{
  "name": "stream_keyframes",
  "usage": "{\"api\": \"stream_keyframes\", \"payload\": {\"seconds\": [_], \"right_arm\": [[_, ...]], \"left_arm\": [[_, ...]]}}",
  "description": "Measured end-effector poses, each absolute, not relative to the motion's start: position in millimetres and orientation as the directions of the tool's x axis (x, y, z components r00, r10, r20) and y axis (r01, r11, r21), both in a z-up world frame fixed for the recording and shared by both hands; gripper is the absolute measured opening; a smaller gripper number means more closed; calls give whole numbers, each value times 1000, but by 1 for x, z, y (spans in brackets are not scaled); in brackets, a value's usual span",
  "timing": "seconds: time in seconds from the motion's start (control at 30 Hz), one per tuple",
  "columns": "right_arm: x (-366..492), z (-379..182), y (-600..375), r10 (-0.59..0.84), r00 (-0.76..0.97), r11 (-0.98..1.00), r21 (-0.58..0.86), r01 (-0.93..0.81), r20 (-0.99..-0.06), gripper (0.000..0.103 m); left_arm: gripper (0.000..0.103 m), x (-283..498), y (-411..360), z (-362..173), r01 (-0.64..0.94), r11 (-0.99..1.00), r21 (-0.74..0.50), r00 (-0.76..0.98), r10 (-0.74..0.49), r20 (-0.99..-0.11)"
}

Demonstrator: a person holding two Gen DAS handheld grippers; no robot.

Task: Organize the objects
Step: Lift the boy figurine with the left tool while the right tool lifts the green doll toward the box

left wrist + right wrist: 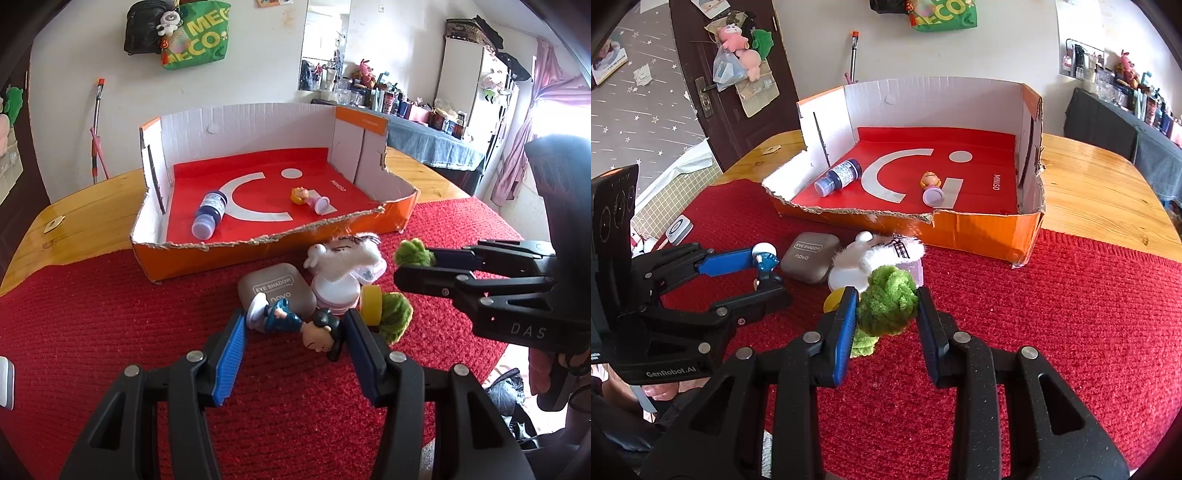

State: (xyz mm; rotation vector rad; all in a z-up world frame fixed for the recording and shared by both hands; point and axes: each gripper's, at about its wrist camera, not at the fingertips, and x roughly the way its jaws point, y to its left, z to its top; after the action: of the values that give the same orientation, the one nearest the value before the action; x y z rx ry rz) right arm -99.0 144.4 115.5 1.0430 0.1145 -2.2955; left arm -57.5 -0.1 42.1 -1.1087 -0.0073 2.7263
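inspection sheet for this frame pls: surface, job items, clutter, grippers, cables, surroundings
Surface: wooden table, red mat covering the near part.
Job's things: orange cardboard tray on the table; blue bottle and pink figurine lying inside. On the mat: blue-suited figurine, green fuzzy toy, eye shadow case, white fluffy toy, white jar, yellow tape roll.
Clutter: small white device at the mat's edge.
Grippers: left gripper shut on the blue-suited figurine; right gripper shut on the green fuzzy toy.
Cables: nothing seen.
Surroundings: green bag on the wall, dark door, crowded side counter.
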Motion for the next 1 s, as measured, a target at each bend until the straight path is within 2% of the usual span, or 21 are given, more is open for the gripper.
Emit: {"api": "stream_keyframes", "payload": {"seconds": [0.5,1.0], "right_arm": [[-103,118,142,-535,-484,-789,205,579,-693,30],[-107,132,144,-565,-491,-777,227,588,-663,30]], "left_arm": [[55,-67,-5,51,-172,-982,-80,-712,180,-679],[55,-77,-15,80,-151,-986,-75,-760,165,-629]]}}
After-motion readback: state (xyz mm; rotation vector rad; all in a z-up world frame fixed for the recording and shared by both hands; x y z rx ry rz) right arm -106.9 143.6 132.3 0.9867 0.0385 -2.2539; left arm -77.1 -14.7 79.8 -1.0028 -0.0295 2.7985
